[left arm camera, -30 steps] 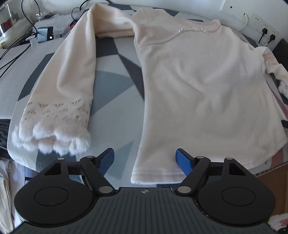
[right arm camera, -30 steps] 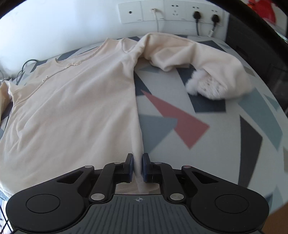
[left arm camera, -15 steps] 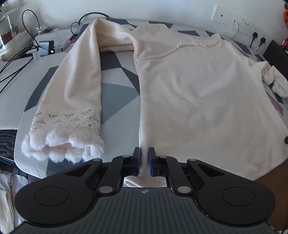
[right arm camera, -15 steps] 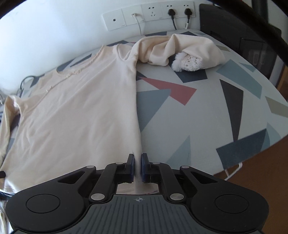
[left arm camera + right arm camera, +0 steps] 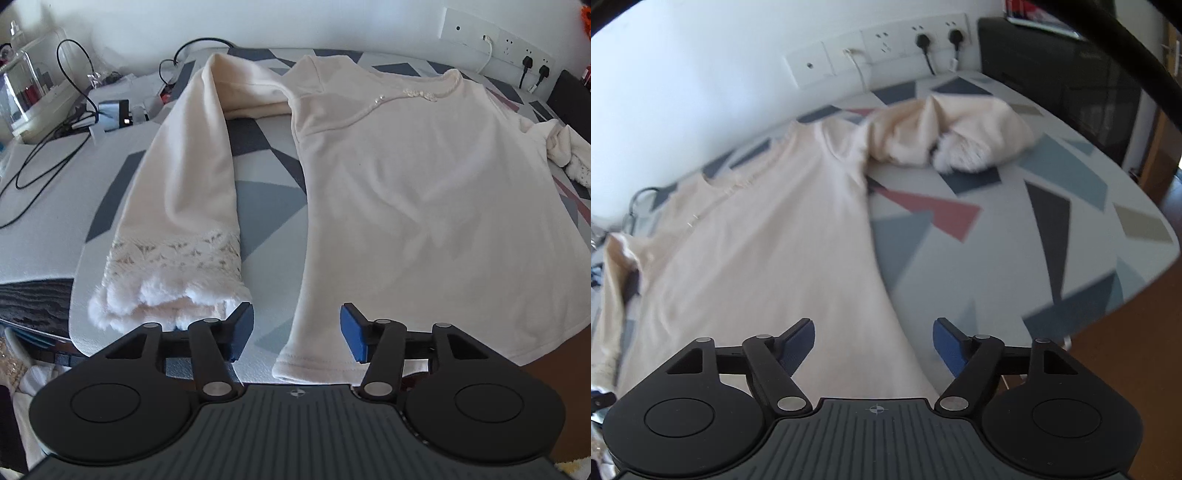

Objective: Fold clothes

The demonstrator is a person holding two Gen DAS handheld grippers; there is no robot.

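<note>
A cream long-sleeved top [image 5: 424, 206] lies flat on a table with a grey geometric cover [image 5: 269, 214]. Its left sleeve [image 5: 192, 177] runs toward me and ends in a lace and fur cuff [image 5: 166, 284]. My left gripper [image 5: 297, 328] hovers over the hem's left corner [image 5: 314, 362], its jaws opening and its blue pads clear of the cloth. In the right wrist view the top [image 5: 768, 258] spreads left, and its other sleeve [image 5: 945, 136] is bunched at the back. My right gripper [image 5: 873, 343] is above the hem's right edge, jaws opening, pads off the fabric.
Cables [image 5: 44, 155], a small device [image 5: 114, 114] and a clear box [image 5: 29, 92] crowd the far left. Wall sockets [image 5: 886, 44] with plugs run along the back wall. A dark box [image 5: 1056, 74] stands at the back right. The table edge [image 5: 1126, 295] drops off to a brown floor at the right.
Both grippers were shut on the hem's corners half a second ago; now both have let go and lifted. The hem lies back on the table.
</note>
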